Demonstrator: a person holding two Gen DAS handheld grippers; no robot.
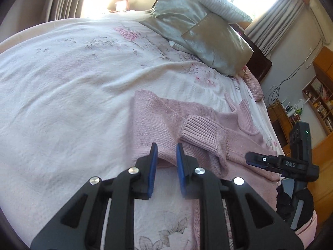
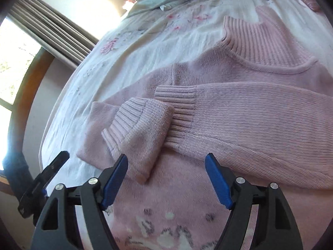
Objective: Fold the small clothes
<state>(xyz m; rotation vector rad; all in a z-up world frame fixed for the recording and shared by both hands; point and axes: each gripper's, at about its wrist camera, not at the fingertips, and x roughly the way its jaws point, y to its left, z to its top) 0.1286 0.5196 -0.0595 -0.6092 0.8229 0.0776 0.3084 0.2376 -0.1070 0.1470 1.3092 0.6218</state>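
Observation:
A pink knit sweater lies flat on the floral bedspread, its ribbed collar toward the pillows. Both sleeves are folded across the chest, and their ribbed cuffs overlap near the middle. My left gripper is open with a narrow gap, just short of the sweater's near side edge, and holds nothing. My right gripper is wide open above the sweater's lower body and white pattern, just in front of the folded left sleeve. The right gripper also shows low over the sweater's right side.
Silvery pillows are stacked at the head of the bed. Curtains and bright windows stand behind them. A wooden shelf and cables sit past the bed's right edge. A small pink knit item lies near the pillows.

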